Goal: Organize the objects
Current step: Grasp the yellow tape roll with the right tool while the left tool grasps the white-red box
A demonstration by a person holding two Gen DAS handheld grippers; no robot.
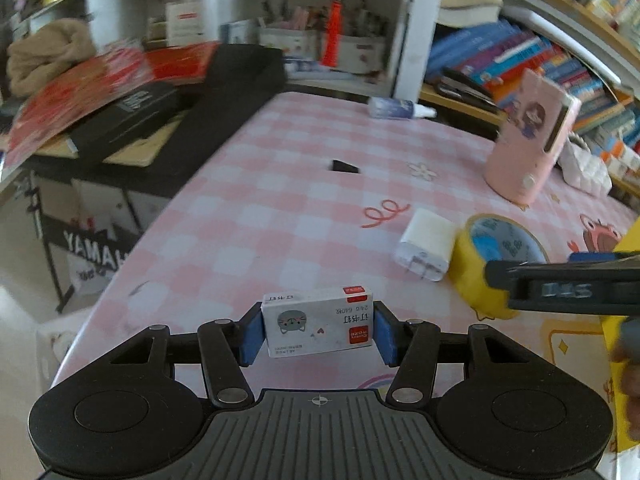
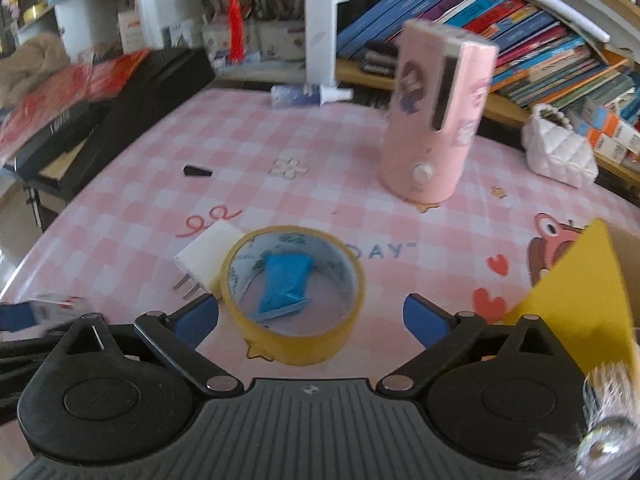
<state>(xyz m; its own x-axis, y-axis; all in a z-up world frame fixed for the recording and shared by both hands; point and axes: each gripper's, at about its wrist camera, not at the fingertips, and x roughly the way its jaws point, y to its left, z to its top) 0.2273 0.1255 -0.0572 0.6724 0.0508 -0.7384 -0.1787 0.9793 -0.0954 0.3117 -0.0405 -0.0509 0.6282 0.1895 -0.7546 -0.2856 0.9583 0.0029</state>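
Between left gripper (image 1: 318, 330) jaws, clamped staple box (image 1: 318, 322) "24/6", right gripper (image 2: 311, 316) spread.

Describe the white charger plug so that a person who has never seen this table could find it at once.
Start from the tall pink cylinder standing on the pink checked tablecloth, then come toward the camera to the yellow tape roll. The white charger plug lies flat against the roll's left side. It is the only plain white block there, with two metal prongs at its near end.

Slanted books (image 2: 532, 44) fill the shelves, with what looks like a red tassel (image 2: 235, 28) hanging nearby.
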